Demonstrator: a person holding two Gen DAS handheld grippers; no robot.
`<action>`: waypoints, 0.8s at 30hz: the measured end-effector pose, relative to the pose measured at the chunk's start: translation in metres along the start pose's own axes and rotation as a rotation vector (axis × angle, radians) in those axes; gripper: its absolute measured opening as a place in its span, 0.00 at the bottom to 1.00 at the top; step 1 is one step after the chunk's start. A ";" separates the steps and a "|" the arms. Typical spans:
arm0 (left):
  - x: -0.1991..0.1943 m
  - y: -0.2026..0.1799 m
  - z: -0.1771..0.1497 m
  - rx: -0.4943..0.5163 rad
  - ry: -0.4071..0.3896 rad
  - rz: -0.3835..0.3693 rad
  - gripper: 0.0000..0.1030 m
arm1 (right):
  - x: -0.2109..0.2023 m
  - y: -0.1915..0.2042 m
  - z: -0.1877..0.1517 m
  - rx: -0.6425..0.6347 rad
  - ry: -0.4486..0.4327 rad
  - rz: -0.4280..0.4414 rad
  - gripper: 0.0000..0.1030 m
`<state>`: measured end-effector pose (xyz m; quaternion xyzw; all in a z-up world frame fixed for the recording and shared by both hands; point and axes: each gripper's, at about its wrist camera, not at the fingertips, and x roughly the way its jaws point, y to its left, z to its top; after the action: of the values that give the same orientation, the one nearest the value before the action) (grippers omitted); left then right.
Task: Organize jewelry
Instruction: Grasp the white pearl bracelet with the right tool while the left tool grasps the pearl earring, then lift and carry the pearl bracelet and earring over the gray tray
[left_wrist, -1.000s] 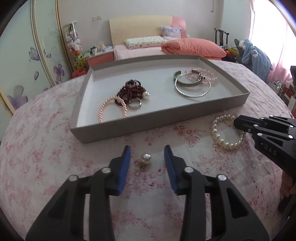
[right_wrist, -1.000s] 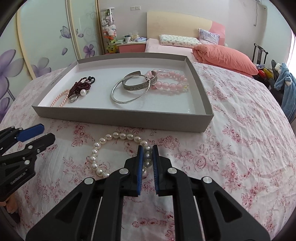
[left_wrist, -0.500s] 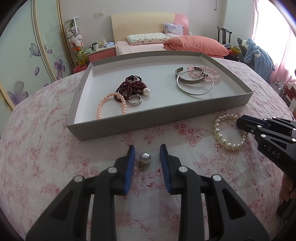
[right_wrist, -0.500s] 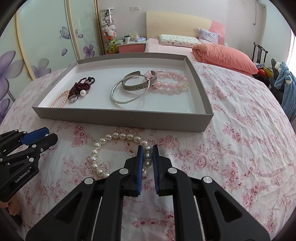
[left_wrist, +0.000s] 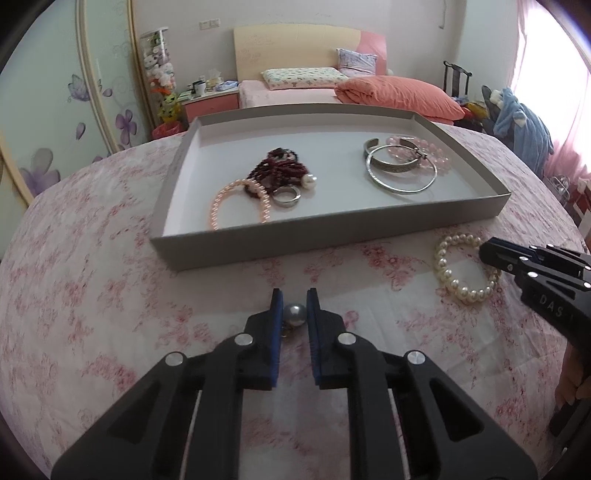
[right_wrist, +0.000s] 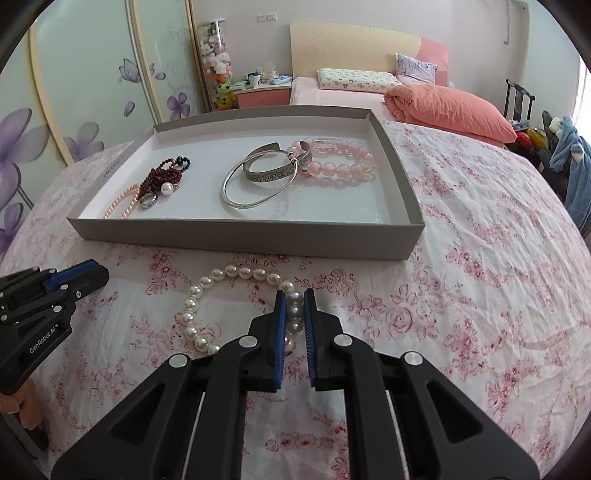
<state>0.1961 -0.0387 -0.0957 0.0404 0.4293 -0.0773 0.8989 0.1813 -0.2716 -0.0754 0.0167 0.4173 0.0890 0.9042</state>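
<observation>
Pick-up step: left gripper (left_wrist: 294, 304) fingers closing around the pearl earring (left_wrist: 294, 315) on the bedspread (left_wrist: 92, 295), right gripper (right_wrist: 294, 308) clamped on the pearl bracelet (right_wrist: 236, 273); next, lift both into the tray (left_wrist: 332, 240).

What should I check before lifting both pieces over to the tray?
1. Left gripper around the loose pearl: ok, the jaws are closing with the pearl between them.
2. Pearl firmly pinched: cannot tell.
3. Right gripper shut on the white pearl bracelet: ok, beads sit between the pads.
4. Bracelet off the floral cloth: not ok, it lies flat.
5. Bare floor in the grey tray: ok, between the dark red beads and silver bangles.
</observation>
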 end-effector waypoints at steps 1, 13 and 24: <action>-0.002 0.003 -0.003 -0.007 0.000 0.000 0.13 | -0.005 -0.001 -0.002 0.012 -0.021 0.016 0.10; -0.047 0.020 -0.017 -0.074 -0.119 -0.016 0.13 | -0.063 0.010 -0.006 0.067 -0.213 0.177 0.10; -0.079 0.008 -0.019 -0.062 -0.247 0.015 0.13 | -0.078 0.017 -0.009 0.065 -0.272 0.185 0.10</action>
<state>0.1339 -0.0200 -0.0456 0.0062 0.3170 -0.0615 0.9464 0.1224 -0.2693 -0.0209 0.0961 0.2904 0.1552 0.9393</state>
